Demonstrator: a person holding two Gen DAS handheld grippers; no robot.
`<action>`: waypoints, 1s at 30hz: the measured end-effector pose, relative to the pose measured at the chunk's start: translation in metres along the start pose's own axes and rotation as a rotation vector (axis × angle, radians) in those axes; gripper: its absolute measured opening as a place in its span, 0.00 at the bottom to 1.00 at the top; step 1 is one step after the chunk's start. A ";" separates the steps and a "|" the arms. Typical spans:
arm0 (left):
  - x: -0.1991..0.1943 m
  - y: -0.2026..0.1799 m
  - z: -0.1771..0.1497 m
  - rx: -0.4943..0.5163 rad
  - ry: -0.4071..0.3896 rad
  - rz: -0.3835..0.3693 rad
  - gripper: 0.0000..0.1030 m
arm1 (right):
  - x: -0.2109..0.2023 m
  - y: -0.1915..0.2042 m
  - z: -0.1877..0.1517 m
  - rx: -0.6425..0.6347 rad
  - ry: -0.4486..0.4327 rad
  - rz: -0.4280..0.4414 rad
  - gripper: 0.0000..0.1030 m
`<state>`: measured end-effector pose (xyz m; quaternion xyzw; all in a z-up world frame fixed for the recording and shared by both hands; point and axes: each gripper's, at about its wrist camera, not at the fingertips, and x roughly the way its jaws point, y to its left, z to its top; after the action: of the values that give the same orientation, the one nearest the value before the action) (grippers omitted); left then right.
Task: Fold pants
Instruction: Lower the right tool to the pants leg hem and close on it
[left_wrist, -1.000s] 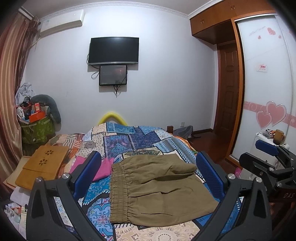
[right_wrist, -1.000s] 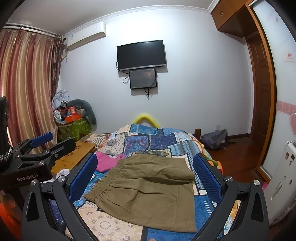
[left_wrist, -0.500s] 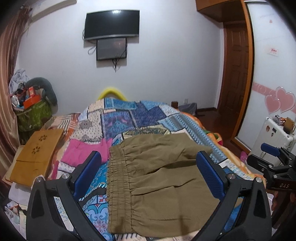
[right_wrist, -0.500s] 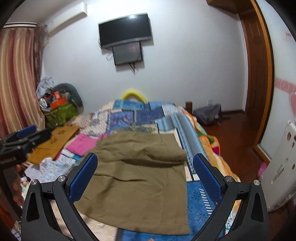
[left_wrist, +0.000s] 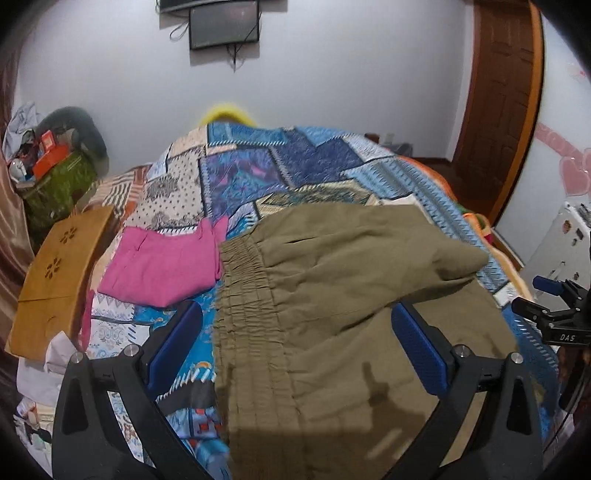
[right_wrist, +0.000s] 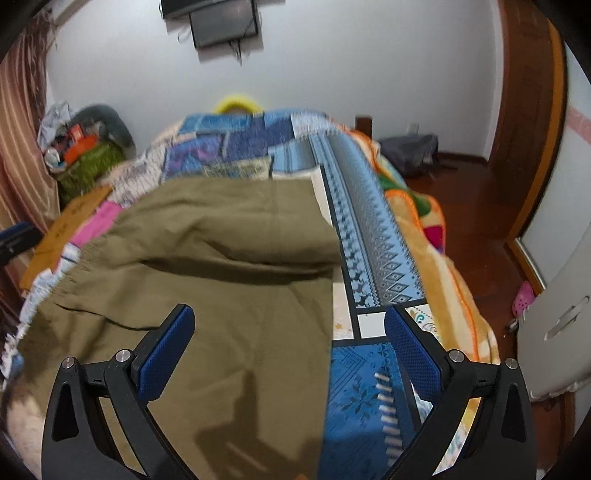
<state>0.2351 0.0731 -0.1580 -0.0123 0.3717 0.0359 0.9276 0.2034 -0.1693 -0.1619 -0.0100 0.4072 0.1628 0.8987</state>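
Observation:
Olive-brown pants (left_wrist: 332, 295) lie partly folded on the patchwork bed cover (left_wrist: 258, 173), elastic waistband to the left. They also show in the right wrist view (right_wrist: 221, 266). My left gripper (left_wrist: 295, 332) is open and empty, hovering above the waistband side of the pants. My right gripper (right_wrist: 288, 336) is open and empty above the right edge of the pants, and it shows at the right edge of the left wrist view (left_wrist: 554, 314). A sliver of the left gripper (right_wrist: 14, 236) shows at the left edge of the right wrist view.
A folded pink garment (left_wrist: 162, 266) lies left of the pants. A wooden lap tray (left_wrist: 59, 273) sits at the bed's left edge. A green basket of clutter (left_wrist: 55, 181) stands by the wall. The bed's right edge drops to a wooden floor (right_wrist: 476, 206) by a white appliance (right_wrist: 554, 314).
Both grippers have tilted downward and moved closer to the pants, which now fill more of each view. The pants have not moved. Both grippers stay open.

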 end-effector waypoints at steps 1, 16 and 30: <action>0.010 0.002 0.001 0.011 0.017 0.012 1.00 | 0.008 -0.003 0.000 -0.006 0.020 0.001 0.97; 0.092 0.014 -0.021 0.055 0.311 -0.025 0.74 | 0.089 -0.029 0.006 -0.001 0.192 0.103 0.52; 0.089 0.027 -0.029 0.059 0.313 0.045 0.69 | 0.066 -0.029 -0.007 -0.059 0.193 0.057 0.06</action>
<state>0.2774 0.1033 -0.2402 0.0175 0.5128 0.0433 0.8573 0.2481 -0.1790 -0.2185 -0.0404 0.4869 0.1986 0.8496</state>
